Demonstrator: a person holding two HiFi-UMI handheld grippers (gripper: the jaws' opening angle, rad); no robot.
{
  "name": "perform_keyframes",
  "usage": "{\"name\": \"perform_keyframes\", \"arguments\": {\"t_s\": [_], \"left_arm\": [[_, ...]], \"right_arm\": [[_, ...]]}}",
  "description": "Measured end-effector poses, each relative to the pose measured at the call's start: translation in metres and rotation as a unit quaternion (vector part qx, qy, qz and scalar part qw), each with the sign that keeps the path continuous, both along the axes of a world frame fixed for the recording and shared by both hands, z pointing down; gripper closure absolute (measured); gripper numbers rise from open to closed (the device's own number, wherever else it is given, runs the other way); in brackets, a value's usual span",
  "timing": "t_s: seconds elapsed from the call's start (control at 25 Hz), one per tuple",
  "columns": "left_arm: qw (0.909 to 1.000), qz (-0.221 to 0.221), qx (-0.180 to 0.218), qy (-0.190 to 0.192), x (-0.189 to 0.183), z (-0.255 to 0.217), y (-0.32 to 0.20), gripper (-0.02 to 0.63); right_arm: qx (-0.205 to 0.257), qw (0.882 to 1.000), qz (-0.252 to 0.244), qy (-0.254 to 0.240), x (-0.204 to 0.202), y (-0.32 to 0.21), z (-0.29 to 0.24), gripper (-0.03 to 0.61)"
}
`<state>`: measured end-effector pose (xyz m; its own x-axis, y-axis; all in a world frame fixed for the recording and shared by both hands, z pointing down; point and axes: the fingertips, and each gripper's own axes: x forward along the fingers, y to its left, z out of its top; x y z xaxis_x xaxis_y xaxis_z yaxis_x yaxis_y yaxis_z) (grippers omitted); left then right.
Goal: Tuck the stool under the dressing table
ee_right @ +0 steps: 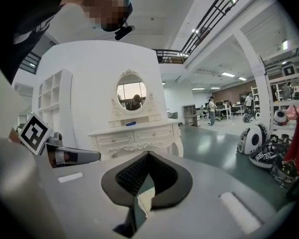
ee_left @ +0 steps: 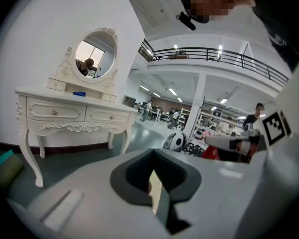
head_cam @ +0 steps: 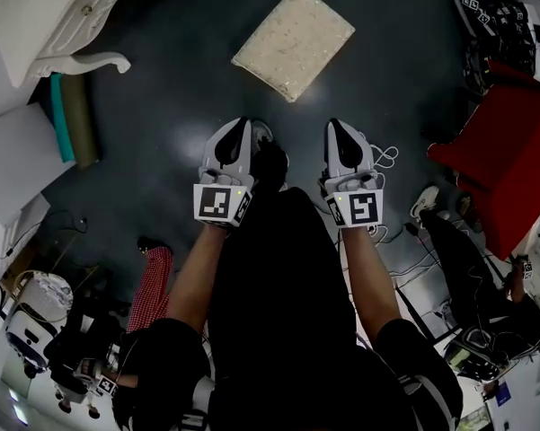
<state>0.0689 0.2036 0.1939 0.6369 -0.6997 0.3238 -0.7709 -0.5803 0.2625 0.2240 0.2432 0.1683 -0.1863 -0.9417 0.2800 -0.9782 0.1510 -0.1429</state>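
Note:
From above, the stool [head_cam: 293, 41] shows as a cream square cushion on the dark floor, ahead of both grippers. The white carved dressing table [head_cam: 65, 14] stands at the upper left; it also appears with its oval mirror [ee_left: 94, 54] in the left gripper view and further off as the dressing table [ee_right: 135, 135] in the right gripper view. My left gripper [head_cam: 241, 133] and right gripper [head_cam: 339, 133] are held side by side, a short way before the stool, touching nothing. Both are shut and empty, as the left gripper [ee_left: 153, 178] and right gripper [ee_right: 143, 183] show close up.
A green and an olive roll [head_cam: 72, 119] lie beside the dressing table's leg. A red piece of furniture [head_cam: 512, 164] stands at the right, with cables [head_cam: 404, 236] on the floor near it. Equipment [head_cam: 63, 348] crowds the lower left. White robot shells [ee_left: 176, 141] sit further across the hall.

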Motion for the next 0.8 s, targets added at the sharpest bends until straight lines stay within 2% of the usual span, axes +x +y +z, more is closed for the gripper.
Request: {"name": "perform_keyframes", "arguments": {"t_s": [0.16,0.52,0.8], "left_arm": [[0.9999,0.013,0.004,-0.007,-0.001,0.023,0.019,0.604],[0.9984,0.051,0.024,-0.005,-0.013,0.057,0.055,0.604],[0.9953,0.075,0.052,-0.034,-0.038,0.153,0.019,0.604]], "right_arm": [[-0.003,1.000,0.009,0.004,0.003,0.023,0.026,0.580],[-0.015,0.999,0.025,-0.017,-0.017,0.070,0.087,0.580],[-0.012,0.998,0.051,-0.020,-0.023,0.052,0.178,0.578]]}}
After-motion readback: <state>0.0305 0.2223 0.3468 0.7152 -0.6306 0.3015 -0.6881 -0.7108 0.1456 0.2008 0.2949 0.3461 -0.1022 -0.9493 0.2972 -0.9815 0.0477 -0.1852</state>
